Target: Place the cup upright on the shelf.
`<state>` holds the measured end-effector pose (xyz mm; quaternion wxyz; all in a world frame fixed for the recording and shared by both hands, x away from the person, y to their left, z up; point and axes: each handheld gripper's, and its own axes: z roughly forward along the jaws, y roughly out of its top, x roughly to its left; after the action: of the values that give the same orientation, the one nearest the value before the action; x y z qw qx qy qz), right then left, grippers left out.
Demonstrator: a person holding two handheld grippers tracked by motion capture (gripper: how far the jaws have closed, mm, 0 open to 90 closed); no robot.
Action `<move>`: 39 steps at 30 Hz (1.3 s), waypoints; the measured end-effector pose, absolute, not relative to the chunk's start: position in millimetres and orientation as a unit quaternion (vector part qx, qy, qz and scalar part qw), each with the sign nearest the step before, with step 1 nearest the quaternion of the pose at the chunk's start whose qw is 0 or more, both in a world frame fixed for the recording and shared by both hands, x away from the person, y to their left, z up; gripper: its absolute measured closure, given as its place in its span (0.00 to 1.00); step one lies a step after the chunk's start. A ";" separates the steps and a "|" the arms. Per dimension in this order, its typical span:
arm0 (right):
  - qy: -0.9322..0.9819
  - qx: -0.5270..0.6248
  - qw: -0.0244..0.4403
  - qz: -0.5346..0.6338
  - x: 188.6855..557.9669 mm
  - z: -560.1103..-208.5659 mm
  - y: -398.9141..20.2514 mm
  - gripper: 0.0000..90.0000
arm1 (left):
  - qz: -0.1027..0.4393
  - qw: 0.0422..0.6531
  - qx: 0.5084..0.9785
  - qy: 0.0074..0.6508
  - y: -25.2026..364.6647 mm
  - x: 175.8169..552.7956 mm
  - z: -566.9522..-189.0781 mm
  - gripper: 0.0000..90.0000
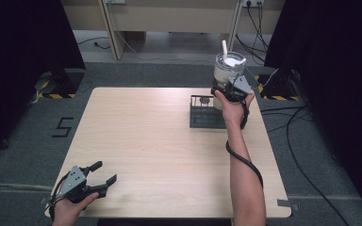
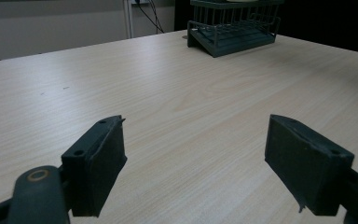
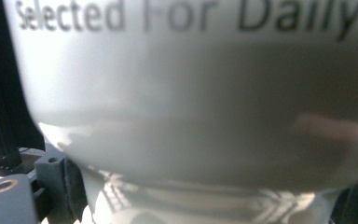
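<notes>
A pale, translucent cup (image 1: 229, 69) with a white lid and a white stick rising from it is held up over the table's far right. My right gripper (image 1: 227, 90) is shut on the cup's base. In the right gripper view the cup (image 3: 191, 93) looms close, printed "Selected For Daily", and my right gripper (image 3: 205, 205) clasps its narrower foot, one dark finger (image 3: 58, 184) showing at the left. My left gripper (image 1: 105, 172) rests open near the table's front left corner. Nothing lies between the fingers of the left gripper (image 2: 193, 163).
A dark wire rack (image 1: 204, 113) stands on the wooden table (image 1: 146, 141) just below and left of the raised cup; the rack (image 2: 233, 25) also sits far ahead in the left gripper view. Cables trail over the floor to the right (image 1: 301, 141).
</notes>
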<state>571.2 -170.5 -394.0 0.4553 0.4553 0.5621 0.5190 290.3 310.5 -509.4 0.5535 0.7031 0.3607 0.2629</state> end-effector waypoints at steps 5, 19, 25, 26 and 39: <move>0.562 0.452 0.454 0.524 570.6 -395.2 -169.1 0.10 | 0.263 0.553 0.703 0.361 310.4 290.3 -509.5 0.21; 0.561 0.450 0.457 0.524 563.3 -397.7 -169.1 0.10 | 0.263 0.554 0.703 0.360 310.1 290.3 -509.4 0.21; 0.564 0.452 0.454 0.521 561.7 -401.6 -169.4 0.10 | 0.262 0.554 0.703 0.360 310.1 290.3 -509.4 0.21; 0.563 0.454 0.453 0.521 561.7 -403.3 -169.7 0.10 | 0.262 0.555 0.703 0.360 310.1 290.3 -509.4 0.21; 0.570 0.467 0.443 0.511 566.5 -419.3 -172.0 0.10 | 0.262 0.553 0.704 0.360 310.5 290.4 -509.5 0.21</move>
<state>566.5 -172.0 -419.3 0.4426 0.4668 0.5703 0.5107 290.4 310.5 -509.5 0.5534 0.7036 0.3604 0.2623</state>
